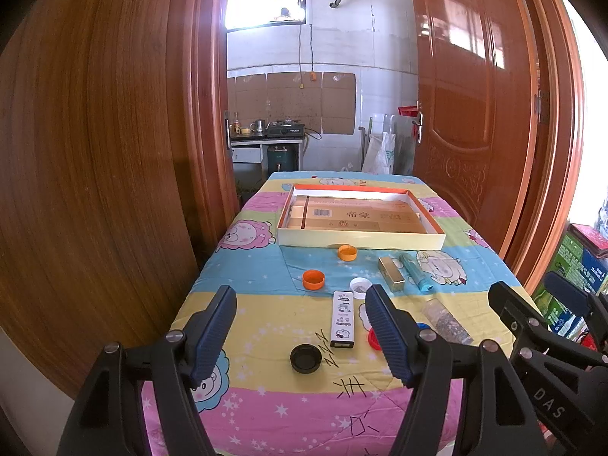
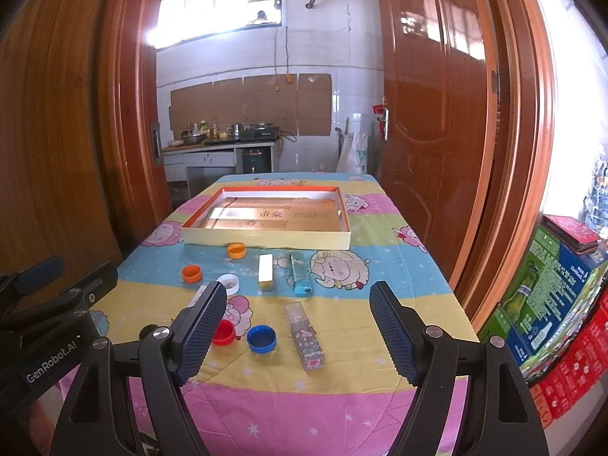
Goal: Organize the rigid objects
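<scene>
Pre-grasp stage, by my judgement. Left tool (image 1: 300, 304) and right tool (image 2: 298, 302) both stand wide, empty, above the worktop (image 2: 399, 266). Caps and small boxes lie scattered before the shallow tray (image 2: 266, 237). Next: descend onto the clear box (image 2: 306, 336).

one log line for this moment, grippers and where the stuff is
left gripper open, empty | right gripper open, empty | caps, small boxes loose on tablecloth | tray holds none
</scene>
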